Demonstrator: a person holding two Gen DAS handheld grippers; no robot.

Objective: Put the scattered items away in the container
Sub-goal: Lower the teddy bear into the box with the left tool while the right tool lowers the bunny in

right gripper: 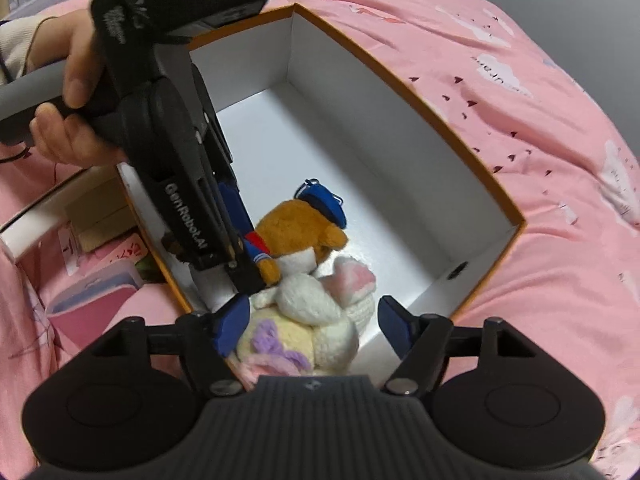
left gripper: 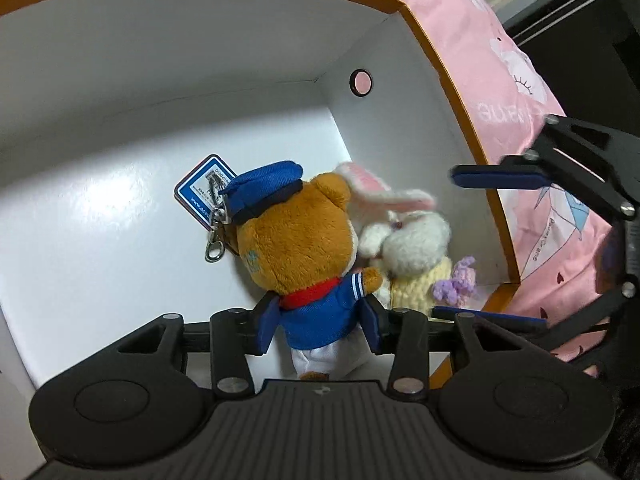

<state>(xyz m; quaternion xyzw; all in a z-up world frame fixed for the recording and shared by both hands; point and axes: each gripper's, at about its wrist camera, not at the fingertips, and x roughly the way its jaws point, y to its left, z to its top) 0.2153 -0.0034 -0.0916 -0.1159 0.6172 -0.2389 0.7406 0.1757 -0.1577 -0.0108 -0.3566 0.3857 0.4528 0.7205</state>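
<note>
The left gripper (left gripper: 320, 320) clamps the sailor bear (left gripper: 304, 240) by its blue jacket, low inside the white box (left gripper: 160, 80); the knitted rabbit (right gripper: 316, 304) lies on the box floor just beside the bear; the right gripper (right gripper: 312, 330) straddles the rabbit, jaws released.

The left gripper (left gripper: 320, 320) points steeply down into the box (left gripper: 200, 60), its 2 blue-padded fingers (left gripper: 267, 328) pressed against the sides of the bear's (left gripper: 304, 240) body. A hand (right gripper: 72, 92) grips its handle above the box's rim. The right gripper (right gripper: 312, 326) angles down at the box's near corner, its 2 fingers spread wide around the rabbit (right gripper: 316, 308) without pinching it.
</note>
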